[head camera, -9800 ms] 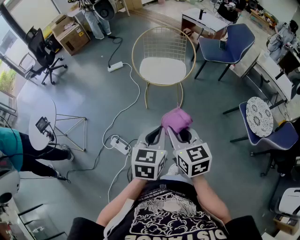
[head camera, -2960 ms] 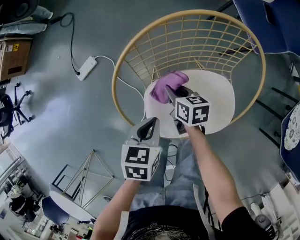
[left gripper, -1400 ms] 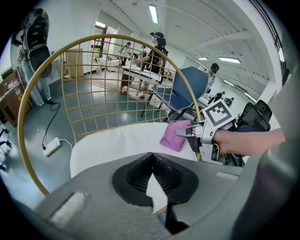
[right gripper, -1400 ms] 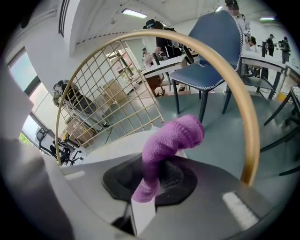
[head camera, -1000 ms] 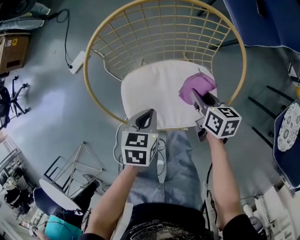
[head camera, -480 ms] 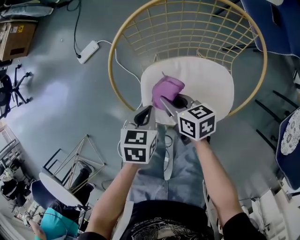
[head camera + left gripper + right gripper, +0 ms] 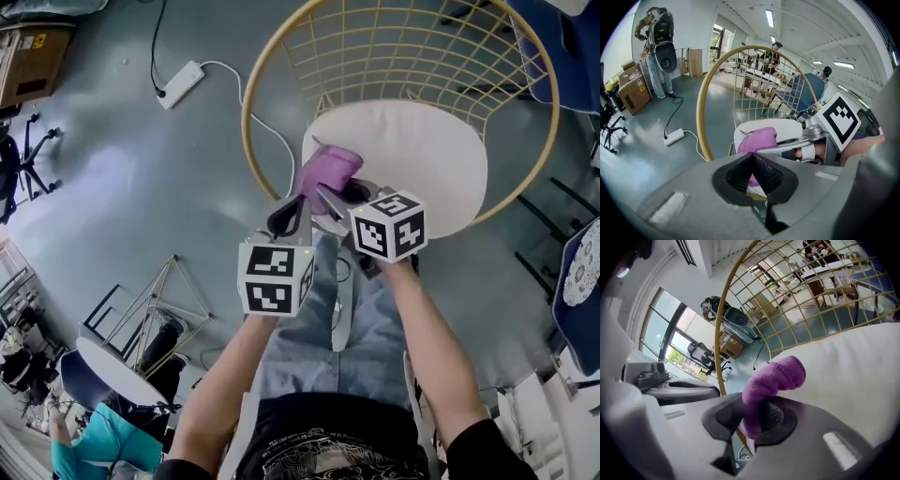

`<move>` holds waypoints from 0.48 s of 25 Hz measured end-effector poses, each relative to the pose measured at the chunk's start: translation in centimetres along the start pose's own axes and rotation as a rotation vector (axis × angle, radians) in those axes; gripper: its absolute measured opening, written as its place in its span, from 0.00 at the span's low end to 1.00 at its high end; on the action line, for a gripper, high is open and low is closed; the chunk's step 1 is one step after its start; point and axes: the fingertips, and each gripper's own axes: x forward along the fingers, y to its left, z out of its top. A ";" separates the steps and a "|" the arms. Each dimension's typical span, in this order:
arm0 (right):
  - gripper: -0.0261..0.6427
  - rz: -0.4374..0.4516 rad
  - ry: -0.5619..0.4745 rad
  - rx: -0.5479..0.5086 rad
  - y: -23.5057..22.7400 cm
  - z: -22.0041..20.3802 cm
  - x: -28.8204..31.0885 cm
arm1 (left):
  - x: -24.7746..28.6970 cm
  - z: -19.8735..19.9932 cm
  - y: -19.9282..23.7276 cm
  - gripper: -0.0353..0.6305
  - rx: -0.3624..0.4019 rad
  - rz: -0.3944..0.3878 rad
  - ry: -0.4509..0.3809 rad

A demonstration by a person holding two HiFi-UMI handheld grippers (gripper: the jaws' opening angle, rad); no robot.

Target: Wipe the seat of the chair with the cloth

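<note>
My right gripper has its jaws clamped on the purple cloth at the left edge of the chair's white seat. My left gripper has its jaws pressed together, empty.

The purple cloth, bunched into a soft roll, is pinched between the right gripper's jaws and sticks out past their tips over the edge of the gold wire chair's round white seat.
</note>
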 end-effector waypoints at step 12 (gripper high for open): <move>0.13 -0.100 0.020 0.020 -5.0 -1.3 -3.2 | 1.6 -0.3 -2.7 0.05 -0.049 -0.016 -0.011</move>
